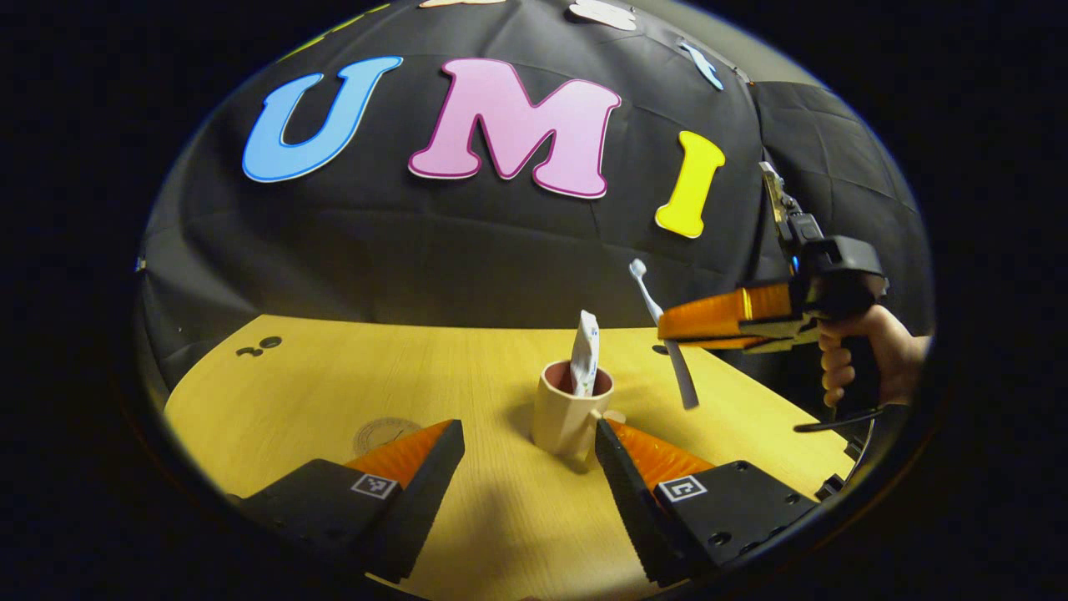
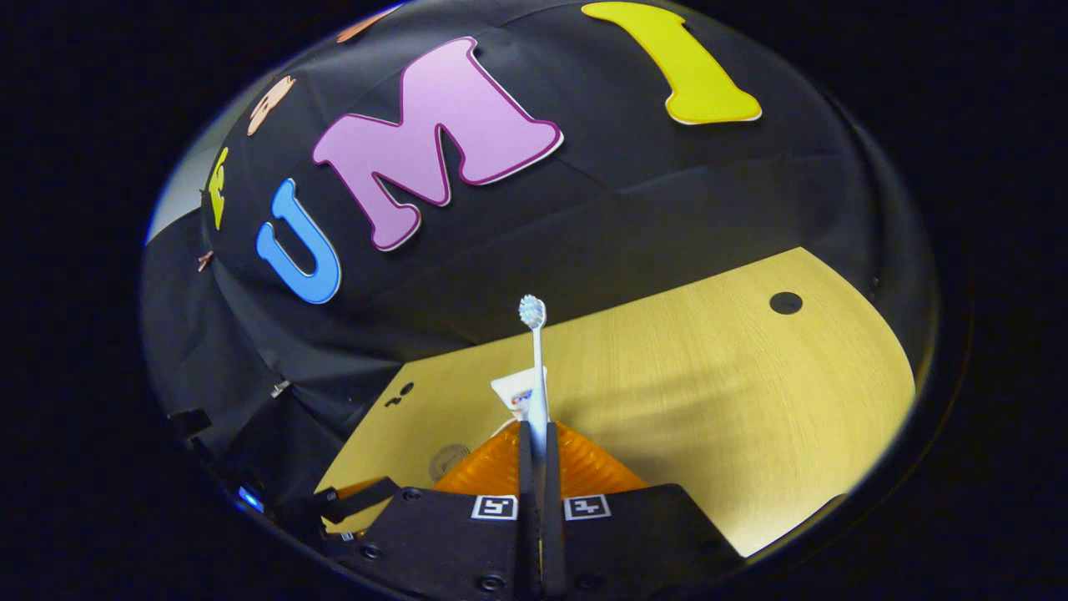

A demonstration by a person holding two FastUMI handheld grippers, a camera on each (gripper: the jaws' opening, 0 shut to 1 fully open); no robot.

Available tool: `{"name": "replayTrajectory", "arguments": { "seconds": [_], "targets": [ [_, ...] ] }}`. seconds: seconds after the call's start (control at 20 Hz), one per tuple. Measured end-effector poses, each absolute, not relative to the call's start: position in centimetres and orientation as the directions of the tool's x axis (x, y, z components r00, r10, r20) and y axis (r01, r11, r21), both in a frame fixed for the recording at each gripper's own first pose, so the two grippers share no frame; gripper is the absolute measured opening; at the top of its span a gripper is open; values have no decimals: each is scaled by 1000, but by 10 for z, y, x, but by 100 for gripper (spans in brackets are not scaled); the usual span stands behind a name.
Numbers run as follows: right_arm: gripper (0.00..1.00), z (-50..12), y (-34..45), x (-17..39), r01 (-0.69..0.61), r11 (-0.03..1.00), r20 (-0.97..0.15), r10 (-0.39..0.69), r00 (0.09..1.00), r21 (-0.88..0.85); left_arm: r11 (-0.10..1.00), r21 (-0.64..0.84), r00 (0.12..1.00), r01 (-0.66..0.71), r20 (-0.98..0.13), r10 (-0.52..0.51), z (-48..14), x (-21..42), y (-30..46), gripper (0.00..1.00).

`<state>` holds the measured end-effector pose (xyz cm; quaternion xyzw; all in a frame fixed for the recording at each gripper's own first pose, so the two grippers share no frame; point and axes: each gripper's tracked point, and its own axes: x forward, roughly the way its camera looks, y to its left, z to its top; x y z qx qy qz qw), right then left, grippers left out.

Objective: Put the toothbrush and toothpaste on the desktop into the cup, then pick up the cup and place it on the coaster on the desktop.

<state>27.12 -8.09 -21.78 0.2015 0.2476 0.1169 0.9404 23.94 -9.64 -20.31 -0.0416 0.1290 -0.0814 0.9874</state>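
Observation:
A beige cup [image 1: 568, 412] stands on the wooden desktop [image 1: 334, 392] with a white toothpaste tube [image 1: 585, 352] upright inside it. My left gripper [image 1: 529, 446] is open just in front of the cup, its right finger close beside the cup's handle. To the right, a hand holds my right gripper [image 1: 667, 327] in the air, shut on a white toothbrush [image 1: 664, 332] tilted above and right of the cup. In the right gripper view the toothbrush [image 2: 535, 367] rises from my right gripper [image 2: 534, 434], with the toothpaste tube [image 2: 514, 394] behind it. A round coaster [image 1: 382, 433] lies left of the cup.
The desktop's right edge [image 1: 776, 392] runs diagonally under the right gripper. Small dark holes [image 1: 260, 345] mark the far left of the desk, and another hole [image 2: 785, 302] shows in the right gripper view. Black cloth backs the desk.

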Motion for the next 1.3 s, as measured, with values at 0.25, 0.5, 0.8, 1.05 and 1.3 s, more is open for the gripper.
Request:
{"name": "replayTrajectory", "arguments": {
  "seconds": [0.25, 0.5, 0.8, 1.05, 1.3],
  "targets": [
    [5, -208, -65, 299, -162, 881, -311, 322, 894, 444, 981, -168, 959, 96, -248, -137, -206, 233, -86, 98],
    [5, -216, -59, 318, -193, 885, -238, 315, 919, 423, 978, -195, 959, 78, -255, -127, -218, 229, -81, 98],
    [6, -241, -52, 325, -221, 895, -153, 299, 942, 388, 978, -186, 948, 97, -283, -148, -247, 223, -87, 98],
    [6, -259, -50, 308, -225, 902, -143, 294, 945, 367, 975, -192, 949, 111, -272, -162, -251, 231, -90, 98],
    [25, -264, -49, 291, -238, 909, -151, 303, 941, 343, 975, -192, 949, 113, -271, -163, -255, 233, -91, 98]
  ]
}}
